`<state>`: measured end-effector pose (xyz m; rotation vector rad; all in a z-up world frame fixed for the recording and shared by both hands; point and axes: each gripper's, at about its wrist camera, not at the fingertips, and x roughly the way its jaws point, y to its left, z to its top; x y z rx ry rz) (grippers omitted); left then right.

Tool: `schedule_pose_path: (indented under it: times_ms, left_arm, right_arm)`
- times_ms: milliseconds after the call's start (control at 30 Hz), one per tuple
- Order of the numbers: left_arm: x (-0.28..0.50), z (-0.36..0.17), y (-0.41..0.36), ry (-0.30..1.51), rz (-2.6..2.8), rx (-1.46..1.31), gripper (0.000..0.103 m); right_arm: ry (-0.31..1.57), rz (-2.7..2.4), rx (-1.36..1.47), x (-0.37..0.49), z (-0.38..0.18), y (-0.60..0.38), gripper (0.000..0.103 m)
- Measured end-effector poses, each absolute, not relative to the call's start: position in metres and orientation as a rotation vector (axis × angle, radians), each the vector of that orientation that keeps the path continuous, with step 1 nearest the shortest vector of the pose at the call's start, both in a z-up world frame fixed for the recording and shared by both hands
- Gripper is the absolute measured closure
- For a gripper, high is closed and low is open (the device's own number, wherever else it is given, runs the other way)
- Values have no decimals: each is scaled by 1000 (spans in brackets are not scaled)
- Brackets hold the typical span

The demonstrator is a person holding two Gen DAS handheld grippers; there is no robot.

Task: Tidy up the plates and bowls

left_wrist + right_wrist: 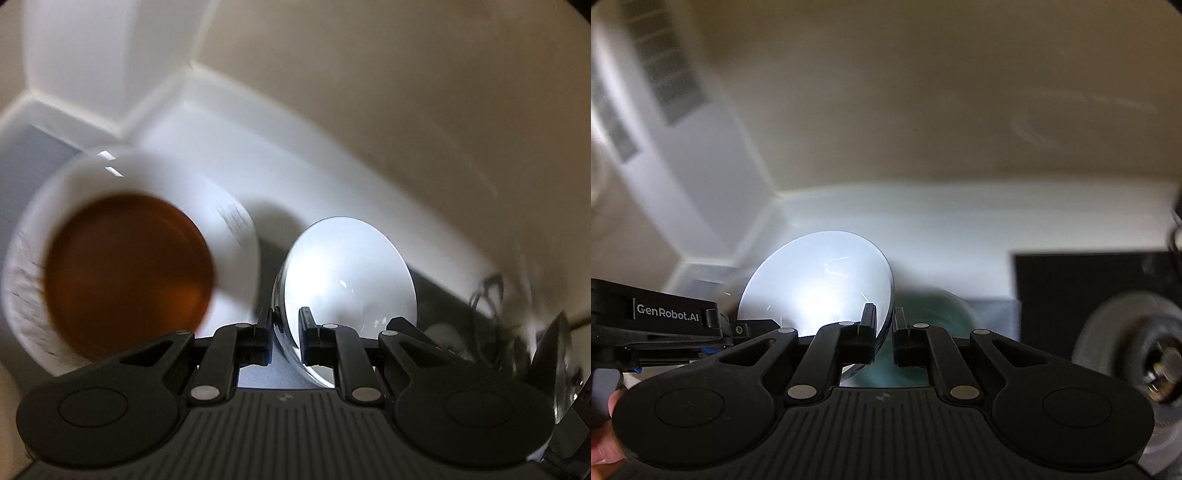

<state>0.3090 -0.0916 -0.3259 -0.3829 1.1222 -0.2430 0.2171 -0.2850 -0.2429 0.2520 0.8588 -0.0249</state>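
L gripper (286, 328) up off the tabletop (266, 376), jaws clenched on the rim of a white bowl (351, 273). Bowl is tilted on edge, inside facing right, bottom rim down between the jaws, grey tabletop showing just under it. To its left, a bigger white bowl w/ brown inside (125, 273), blurred, tipped toward the camera, close beside the held bowl but can't tell if they touch. Glassware (554, 354) at the far right edge, blurry.

R gripper (884, 328) also gripping: jaws clenched on the rim of a white bowl (812, 280), tilted, hollow facing left. Whether it's the same bowl, can't tell. Behind the right jaw, a teal-green blurred shape (938, 314), too smeared to name. The other gripper's body w/ GenRobot.AI label (666, 317) sits at the left, right up next to this bowl. Dark panel (1089, 288) at right rear, a grey round metal part w/ bolt (1134, 336) at the right edge. Person's fingers (605, 443) peek in bottom-left corner. Both views motion-blurred.
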Motion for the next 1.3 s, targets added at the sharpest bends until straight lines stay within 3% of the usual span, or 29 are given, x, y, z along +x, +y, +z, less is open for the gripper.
schedule_pose_path:
  times_ms: [567,900,1100,1167,1233,1300]
  left_arm:
    - [307,-334,-103,1167,-243,-264,88]
    - [297,-328,-122,1143,-247,-88,88]
    - [303,-329,-115,1184,-264,-133,88]
    - [304,-328,-111,1178,-274,-135,86]
    - [307,-328,-107,1182,-271,-140,72]
    - [311,-329,-104,1186,-275,-154,51]
  right_arm:
    - [913,-74,293,214,-287,-313,93]
    - [907,-84,189,210,-285,-303,91]
    - [904,-78,202,207,-286,-305,90]
    - [911,-72,225,204,-287,-308,88]
    - [918,-60,265,203,-286,-313,87]
    - [923,-54,309,203,-286,-319,86]
